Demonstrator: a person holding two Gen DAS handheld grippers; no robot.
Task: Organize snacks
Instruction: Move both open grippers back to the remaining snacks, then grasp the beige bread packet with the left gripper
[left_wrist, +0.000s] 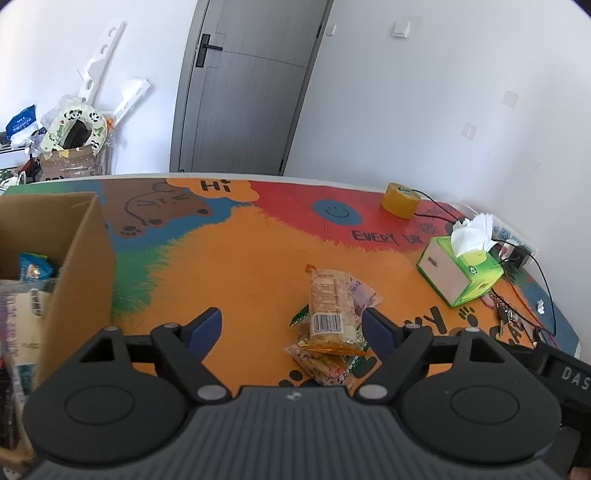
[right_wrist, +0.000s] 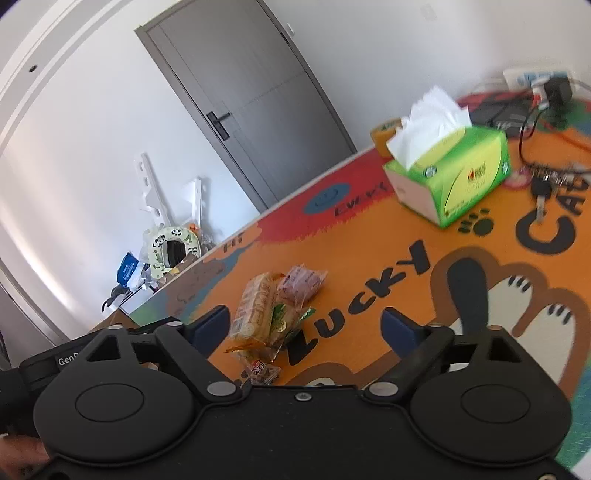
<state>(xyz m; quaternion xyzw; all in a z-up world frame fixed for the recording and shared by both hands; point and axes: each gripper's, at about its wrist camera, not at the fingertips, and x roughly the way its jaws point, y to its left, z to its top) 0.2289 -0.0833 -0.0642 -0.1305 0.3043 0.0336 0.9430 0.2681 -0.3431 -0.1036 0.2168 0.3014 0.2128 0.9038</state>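
A small heap of snack packets (left_wrist: 330, 321) lies on the colourful table mat (left_wrist: 236, 258): a long yellow wafer pack on top, a pinkish packet and a green-edged one beneath. My left gripper (left_wrist: 293, 326) hovers over the mat with its jaws wide apart, the right blue pad (left_wrist: 380, 330) just beside the heap, nothing gripped. In the right wrist view the same snack heap (right_wrist: 271, 314) lies between the jaws, nearer the left pad (right_wrist: 210, 326). My right gripper (right_wrist: 306, 328) is open above it and holds nothing. A cardboard box (left_wrist: 70, 251) at the left holds a blue packet (left_wrist: 33, 266).
A green tissue box (left_wrist: 460, 269) (right_wrist: 448, 173) stands to the right, with a yellow tape roll (left_wrist: 400, 199) behind it. Keys and cables (right_wrist: 543, 177) lie near the far right edge beside a power strip (left_wrist: 513, 240). A grey door and clutter stand beyond the table.
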